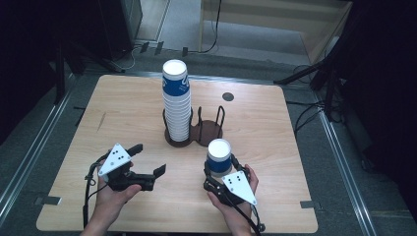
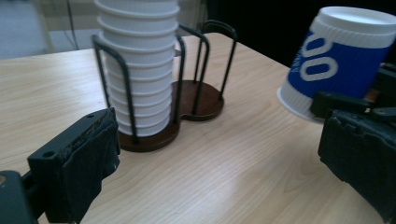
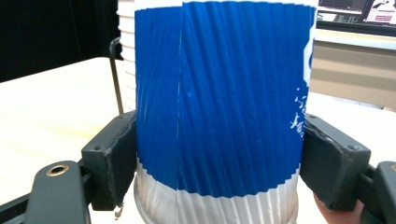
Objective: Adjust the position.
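Wooden counter (image 1: 123,103) carries a brown two-ring cup holder (image 1: 209,132): one ring holds a tall stack of cups (image 1: 176,105), the ring beside it stands empty. Judging by that, one blue cup (image 1: 219,156) is off the stack and not yet placed. Near the holder's front, the right gripper (image 1: 219,169) has its jaws clamped on this cup, upside down. Left of it, the left gripper (image 1: 147,160) hovers with jaws wide apart, holding nothing.

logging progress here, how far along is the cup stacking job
Done: a tall cup stack fills one side of the holder. In hand: the right gripper is shut on a single blue cup, upside down, near the holder. The left gripper is open. Left: placing this cup, probably on the stack or the empty side.
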Action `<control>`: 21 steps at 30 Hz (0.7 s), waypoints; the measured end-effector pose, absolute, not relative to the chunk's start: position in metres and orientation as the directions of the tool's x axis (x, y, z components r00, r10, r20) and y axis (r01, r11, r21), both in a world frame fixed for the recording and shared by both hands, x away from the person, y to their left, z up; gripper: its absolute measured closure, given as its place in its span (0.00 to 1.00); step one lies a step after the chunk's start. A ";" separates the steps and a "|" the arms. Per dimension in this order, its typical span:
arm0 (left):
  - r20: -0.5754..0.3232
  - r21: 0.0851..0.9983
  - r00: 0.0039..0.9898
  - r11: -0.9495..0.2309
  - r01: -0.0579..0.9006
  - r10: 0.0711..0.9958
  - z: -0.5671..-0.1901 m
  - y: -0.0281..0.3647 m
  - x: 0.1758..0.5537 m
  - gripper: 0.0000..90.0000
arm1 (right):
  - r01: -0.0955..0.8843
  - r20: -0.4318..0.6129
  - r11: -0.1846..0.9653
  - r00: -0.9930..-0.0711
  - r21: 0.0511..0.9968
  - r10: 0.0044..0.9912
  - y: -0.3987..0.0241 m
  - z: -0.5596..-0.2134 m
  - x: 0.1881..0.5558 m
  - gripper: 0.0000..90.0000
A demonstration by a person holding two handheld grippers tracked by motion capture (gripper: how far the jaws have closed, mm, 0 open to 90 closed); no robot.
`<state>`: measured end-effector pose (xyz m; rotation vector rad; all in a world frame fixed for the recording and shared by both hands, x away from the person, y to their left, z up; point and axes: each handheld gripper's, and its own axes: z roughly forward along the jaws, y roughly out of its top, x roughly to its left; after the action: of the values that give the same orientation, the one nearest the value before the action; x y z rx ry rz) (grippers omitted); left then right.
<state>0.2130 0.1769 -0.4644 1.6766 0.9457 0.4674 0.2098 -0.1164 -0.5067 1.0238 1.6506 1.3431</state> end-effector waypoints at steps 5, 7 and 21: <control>-0.167 0.932 0.642 -0.093 0.351 0.748 -0.463 0.166 0.210 0.00 | 0.123 -0.071 0.133 -0.415 0.983 0.907 -0.108 -0.510 0.207 0.22; -0.167 0.931 0.646 -0.097 0.352 0.745 -0.463 0.165 0.210 0.00 | 0.124 -0.067 0.130 -0.420 0.984 0.905 -0.106 -0.510 0.207 0.22; -0.178 0.924 0.672 -0.114 0.366 0.718 -0.463 0.151 0.205 0.06 | 0.120 -0.075 0.152 -0.489 0.981 0.869 -0.082 -0.516 0.197 0.22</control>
<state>0.2054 0.1510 -0.4625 1.7239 0.8796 0.3771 0.1972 -0.0823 -0.5164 0.9507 1.7489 1.3948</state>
